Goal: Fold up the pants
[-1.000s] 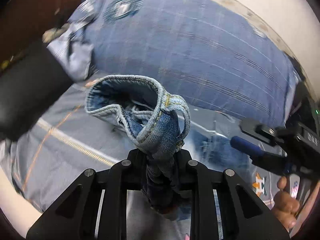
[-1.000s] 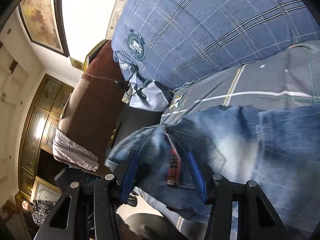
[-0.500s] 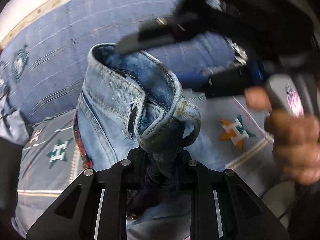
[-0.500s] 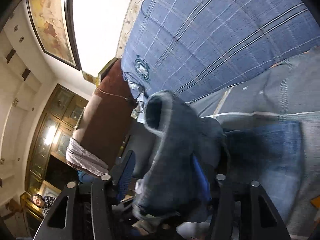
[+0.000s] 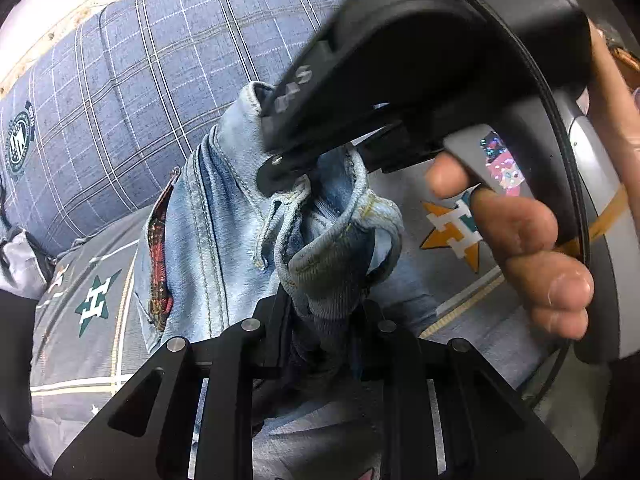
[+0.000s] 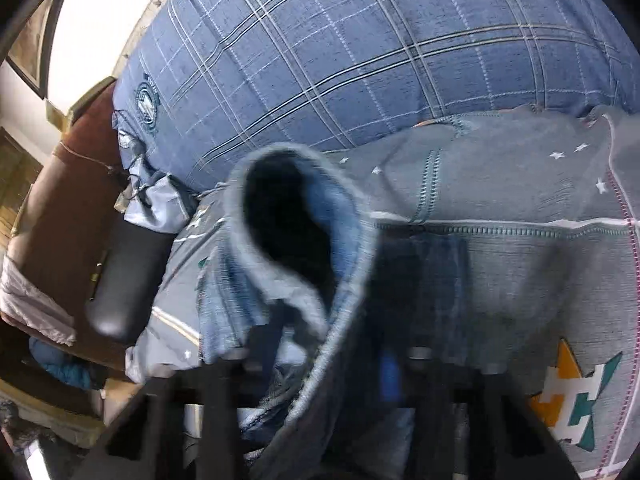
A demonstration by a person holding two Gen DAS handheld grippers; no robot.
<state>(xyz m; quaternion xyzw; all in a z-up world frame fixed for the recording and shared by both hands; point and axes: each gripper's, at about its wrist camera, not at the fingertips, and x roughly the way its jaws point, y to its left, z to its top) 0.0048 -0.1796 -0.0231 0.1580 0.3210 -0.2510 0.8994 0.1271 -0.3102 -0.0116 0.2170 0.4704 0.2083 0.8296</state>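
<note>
Denim pants on grey "H"-star bedspread

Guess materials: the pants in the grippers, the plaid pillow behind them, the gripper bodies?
Pants: denim, likely cotton, faded light blue; visible twill, topstitched seams, belt loop.
Plaid pillow: woven fabric, matte, slightly slubby; thin light and dark check lines, embroidered crest.
Left gripper: matte black rigid plates, plastic or coated metal, can't tell; silver pins at the joints.
Right gripper: same black finish.
</note>
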